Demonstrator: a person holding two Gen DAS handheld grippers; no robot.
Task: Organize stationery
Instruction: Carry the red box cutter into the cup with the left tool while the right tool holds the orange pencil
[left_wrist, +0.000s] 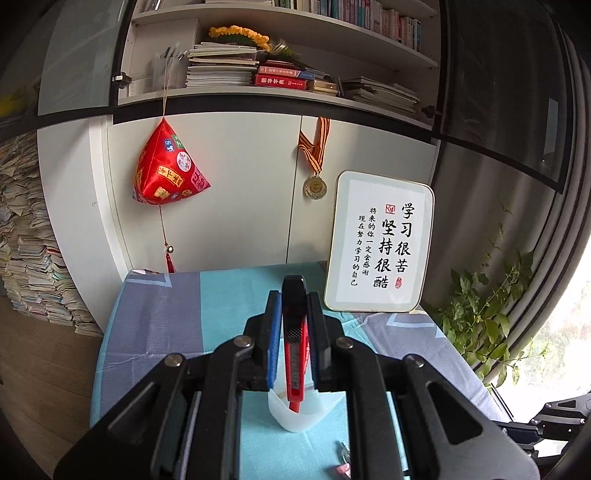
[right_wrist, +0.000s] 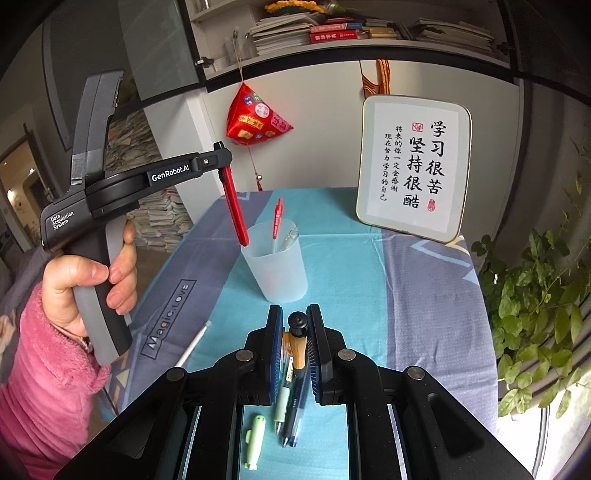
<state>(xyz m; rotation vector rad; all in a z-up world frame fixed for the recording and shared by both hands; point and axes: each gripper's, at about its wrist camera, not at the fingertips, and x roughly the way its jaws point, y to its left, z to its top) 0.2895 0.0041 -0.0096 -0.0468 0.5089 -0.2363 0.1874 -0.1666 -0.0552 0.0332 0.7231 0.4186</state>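
Observation:
My left gripper (left_wrist: 294, 295) is shut on a red utility knife (left_wrist: 294, 332) that hangs point down. Its lower end sits just above a translucent white cup (left_wrist: 299, 413). In the right wrist view a hand in a pink sleeve holds that left gripper (right_wrist: 224, 162), and the knife (right_wrist: 234, 206) tip is at the rim of the cup (right_wrist: 275, 269). A red pen (right_wrist: 277, 218) and a clear one stand in the cup. My right gripper (right_wrist: 294, 314) is shut on a black-topped pen with an orange clip (right_wrist: 297, 345), held above the table in front of the cup.
Under the right gripper lie a blue pen (right_wrist: 295, 417), a pale green-and-white pen (right_wrist: 280, 406) and a light green item (right_wrist: 255, 439). A white pen (right_wrist: 194, 343) lies to the left. A framed sign (right_wrist: 413, 166) leans at the back. A plant (right_wrist: 535, 314) borders the table's right edge.

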